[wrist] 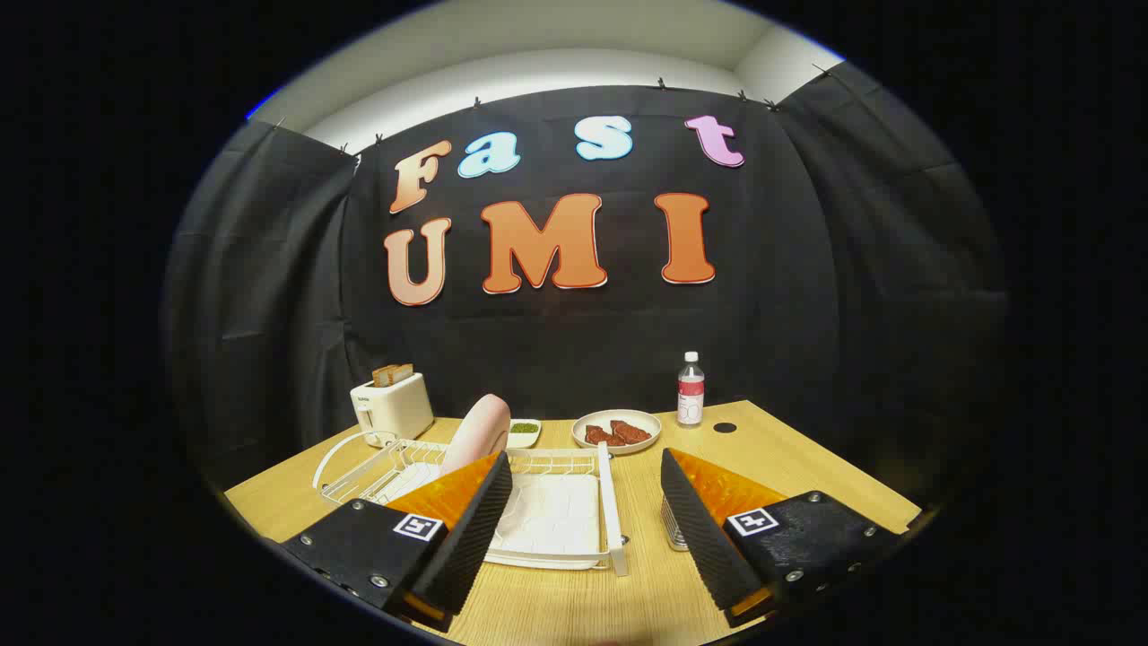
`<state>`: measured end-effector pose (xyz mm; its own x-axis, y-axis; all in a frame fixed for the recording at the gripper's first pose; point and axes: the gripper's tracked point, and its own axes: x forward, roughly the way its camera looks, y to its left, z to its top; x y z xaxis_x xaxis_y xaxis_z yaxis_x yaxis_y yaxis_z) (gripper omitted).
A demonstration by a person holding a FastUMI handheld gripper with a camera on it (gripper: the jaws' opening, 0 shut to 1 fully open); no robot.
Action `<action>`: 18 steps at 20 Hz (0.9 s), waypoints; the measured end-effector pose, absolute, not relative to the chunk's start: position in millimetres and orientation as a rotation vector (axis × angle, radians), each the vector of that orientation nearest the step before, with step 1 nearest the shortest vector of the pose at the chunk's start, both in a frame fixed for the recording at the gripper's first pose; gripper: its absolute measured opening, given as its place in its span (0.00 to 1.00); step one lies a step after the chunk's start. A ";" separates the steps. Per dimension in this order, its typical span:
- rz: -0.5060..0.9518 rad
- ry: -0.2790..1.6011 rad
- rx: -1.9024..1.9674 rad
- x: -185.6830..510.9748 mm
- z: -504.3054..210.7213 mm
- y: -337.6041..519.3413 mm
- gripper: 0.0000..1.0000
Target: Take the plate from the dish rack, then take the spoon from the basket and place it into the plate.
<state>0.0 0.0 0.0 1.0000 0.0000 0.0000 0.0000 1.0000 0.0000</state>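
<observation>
Ridged black fingers (pixel 466 538) of my gripper (pixel 583 529) stand wide apart with nothing between them, held low over the wooden bench (pixel 789 458) as I line up from a distance on the white dish rack (pixel 574 502). That rack sits just ahead, partly behind the left finger, its drip tray lying in the gap between the two fingers. Standing on edge in the rack's wire slots, just beyond the left fingertip, is the pink plate (pixel 480 431), tilted, which I judge leaves its rim free for a pinch from above. A small metal mesh basket (pixel 674 529) peeks out by the right finger, touching or nearly touching it from this angle; I cannot make out the spoon inside it. Farther back stand a white toaster (pixel 392 408) holding bread slices, a small dish of greens (pixel 524 431), a round plate of meat (pixel 617 431) and a water bottle (pixel 690 390), all well clear of the work. Neither task step looks done: the plate remains racked, so the first move, as I read it, is forward and left.
</observation>
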 end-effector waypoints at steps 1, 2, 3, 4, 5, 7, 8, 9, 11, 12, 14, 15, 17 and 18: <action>0.002 0.002 0.001 -0.7 -0.7 0.8 0.99; 0.004 0.006 0.001 0.1 -2.0 2.4 0.99; 0.005 0.009 0.003 0.5 -2.6 2.7 0.99; 0.006 0.012 0.005 0.5 -3.1 3.4 0.99; 0.006 0.014 0.008 1.4 -3.5 3.7 0.99; 0.000 0.016 0.005 2.3 -4.2 3.6 0.99; -0.007 0.012 0.000 2.8 -3.1 2.5 0.99; -0.010 0.010 -0.005 2.5 -2.3 1.6 0.99; -0.008 0.009 -0.001 2.4 -2.0 3.0 0.99; -0.008 0.011 0.003 2.7 -2.1 3.3 0.99; -0.007 0.014 0.009 2.7 -2.3 3.6 0.99; -0.007 0.016 0.011 2.5 -3.5 3.8 0.99; 0.001 0.018 0.025 2.9 -2.9 6.2 0.99; 0.007 0.021 0.036 3.9 -2.6 7.8 0.99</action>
<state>3.9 7.8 -2.6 0.9998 0.0073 -0.0207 -0.0066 0.9993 0.0356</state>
